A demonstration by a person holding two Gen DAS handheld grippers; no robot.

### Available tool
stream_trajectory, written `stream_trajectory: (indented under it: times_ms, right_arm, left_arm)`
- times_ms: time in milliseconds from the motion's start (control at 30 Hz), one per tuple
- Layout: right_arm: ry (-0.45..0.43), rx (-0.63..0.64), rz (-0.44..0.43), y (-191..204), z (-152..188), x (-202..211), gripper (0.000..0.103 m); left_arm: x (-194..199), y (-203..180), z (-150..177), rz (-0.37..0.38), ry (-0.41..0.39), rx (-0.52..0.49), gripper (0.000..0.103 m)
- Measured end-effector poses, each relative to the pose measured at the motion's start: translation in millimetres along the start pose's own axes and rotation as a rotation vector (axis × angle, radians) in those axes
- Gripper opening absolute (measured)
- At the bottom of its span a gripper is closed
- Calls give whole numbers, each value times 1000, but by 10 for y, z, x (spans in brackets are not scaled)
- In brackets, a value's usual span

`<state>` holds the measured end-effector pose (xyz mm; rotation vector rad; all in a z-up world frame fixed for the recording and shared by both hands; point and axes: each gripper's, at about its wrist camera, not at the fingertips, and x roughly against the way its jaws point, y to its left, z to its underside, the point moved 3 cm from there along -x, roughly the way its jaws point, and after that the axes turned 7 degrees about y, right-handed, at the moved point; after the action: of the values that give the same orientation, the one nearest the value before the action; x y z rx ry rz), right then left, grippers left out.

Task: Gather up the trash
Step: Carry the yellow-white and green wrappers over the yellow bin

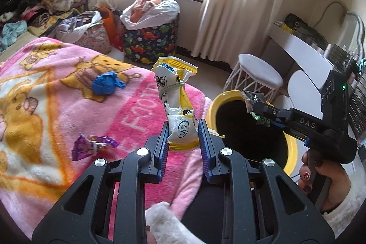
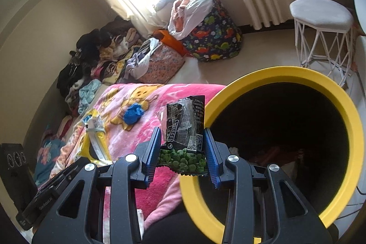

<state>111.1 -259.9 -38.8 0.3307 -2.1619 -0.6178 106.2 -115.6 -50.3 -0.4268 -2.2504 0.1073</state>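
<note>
My left gripper (image 1: 183,129) is shut on a yellow and white snack wrapper (image 1: 177,95) tied with a band, held upright above the pink blanket (image 1: 57,106). My right gripper (image 2: 182,136) is shut on a black and green pea snack packet (image 2: 184,129), held at the near rim of the yellow-rimmed trash bin (image 2: 331,93). In the left wrist view the right gripper (image 1: 258,110) holds that packet (image 1: 254,98) over the bin's dark opening (image 1: 247,129). A crumpled blue wrapper (image 1: 106,84) and a purple wrapper (image 1: 92,144) lie on the blanket.
A white stool (image 1: 258,74) stands beyond the bin, and a white desk (image 1: 302,47) at the right. A dinosaur-print bag (image 1: 151,38) and piles of clothes (image 1: 41,4) sit near the window and curtains (image 1: 233,4).
</note>
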Motion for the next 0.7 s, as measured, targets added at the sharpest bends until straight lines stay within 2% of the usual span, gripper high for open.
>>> stream_trajectory:
  times_ms: [700]
  right_arm:
    - [-82,-167,91,-738,26,315,36]
  left_arm:
    - [-267,-646,34,84,52,-122,19]
